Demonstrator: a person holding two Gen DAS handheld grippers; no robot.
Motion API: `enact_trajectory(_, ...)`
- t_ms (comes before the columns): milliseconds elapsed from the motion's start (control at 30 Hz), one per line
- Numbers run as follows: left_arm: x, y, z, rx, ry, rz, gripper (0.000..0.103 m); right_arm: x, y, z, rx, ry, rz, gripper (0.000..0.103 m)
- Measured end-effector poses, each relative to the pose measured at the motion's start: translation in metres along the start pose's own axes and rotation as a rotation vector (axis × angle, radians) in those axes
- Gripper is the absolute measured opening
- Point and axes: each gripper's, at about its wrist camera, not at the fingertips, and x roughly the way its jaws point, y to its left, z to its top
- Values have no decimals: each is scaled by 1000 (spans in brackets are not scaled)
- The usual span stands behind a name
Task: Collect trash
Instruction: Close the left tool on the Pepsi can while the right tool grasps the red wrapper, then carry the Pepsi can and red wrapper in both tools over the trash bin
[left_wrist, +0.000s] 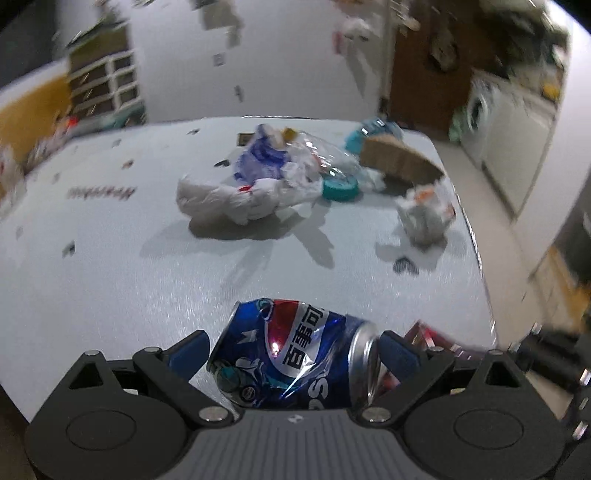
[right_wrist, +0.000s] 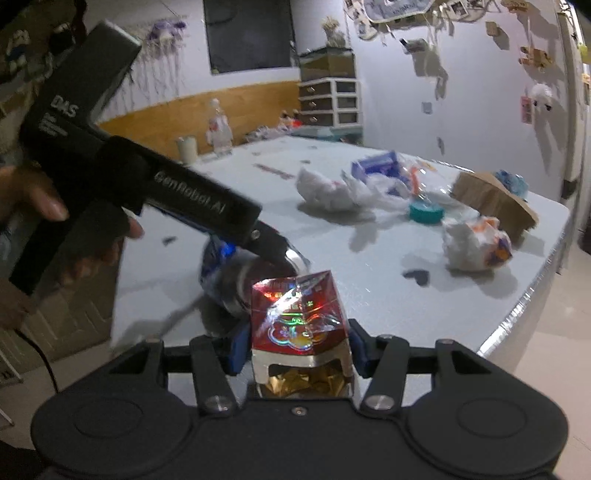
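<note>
My left gripper is shut on a crushed blue Pepsi can, held sideways above the near part of the white table. My right gripper is shut on a red holographic cigarette box with gold foil showing at its open end. In the right wrist view the left gripper and its can hang just behind the box. The red box shows at the right of the can in the left wrist view.
On the far table lie a crumpled white plastic bag, a clear plastic bottle, a teal lid, a brown cardboard piece and a crumpled wrapper. The table's right edge drops to the floor. Drawers stand by the wall.
</note>
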Motion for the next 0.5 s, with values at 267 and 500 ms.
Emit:
enact_trajectory(267,15,-23,4,277,85,60,94,-3,-16,-5,43,40,-66,55)
enact_trajectory(500,23,-18,18,314,135,64,93,-3,-17,-6,42,46,-64,55)
